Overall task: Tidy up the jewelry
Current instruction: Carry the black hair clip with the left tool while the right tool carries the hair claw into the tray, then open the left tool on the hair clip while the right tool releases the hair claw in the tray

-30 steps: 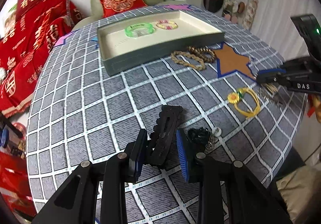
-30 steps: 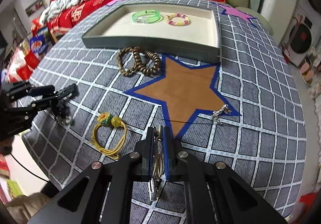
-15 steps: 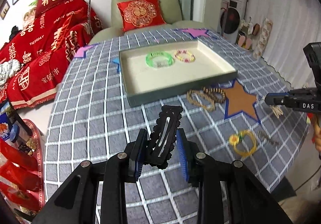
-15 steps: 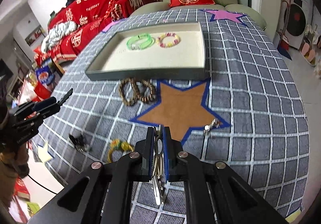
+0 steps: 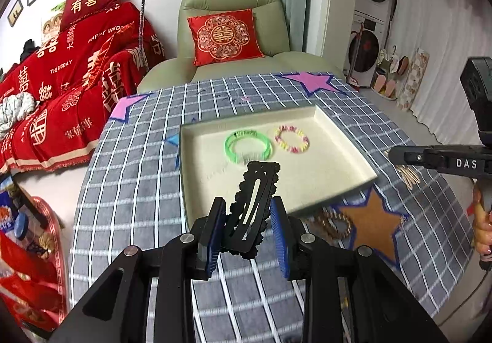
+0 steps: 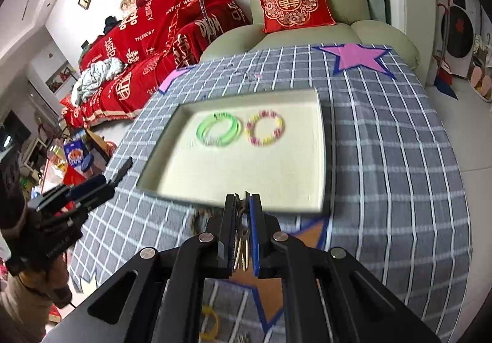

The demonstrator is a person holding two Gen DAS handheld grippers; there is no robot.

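Observation:
My left gripper point(image 5: 249, 220) is shut on a black scalloped hair clip point(image 5: 255, 204), held in the air over the near edge of the cream tray point(image 5: 307, 186). My right gripper point(image 6: 243, 232) is shut on a cream hair clip point(image 6: 241, 247), raised just short of the tray's near rim point(image 6: 233, 204). In the tray lie a green bangle point(image 5: 248, 146) and a pink and yellow bead bracelet point(image 5: 291, 139); both also show in the right wrist view, bangle point(image 6: 219, 128) and bracelet point(image 6: 264, 127). The right gripper shows in the left view point(image 5: 396, 155), the left gripper in the right view point(image 6: 120, 170).
Brown bead bracelets point(image 5: 335, 223) lie beside an orange star patch point(image 5: 375, 220) on the checked tablecloth. A yellow cord piece point(image 6: 209, 324) lies near the table's front. A green armchair point(image 5: 233, 44) with a red cushion stands behind, and a red-covered sofa point(image 5: 61, 97) is at left.
Both grippers have lifted their clips off the table and moved up and forward toward the tray. The views now look down on the tray from higher.

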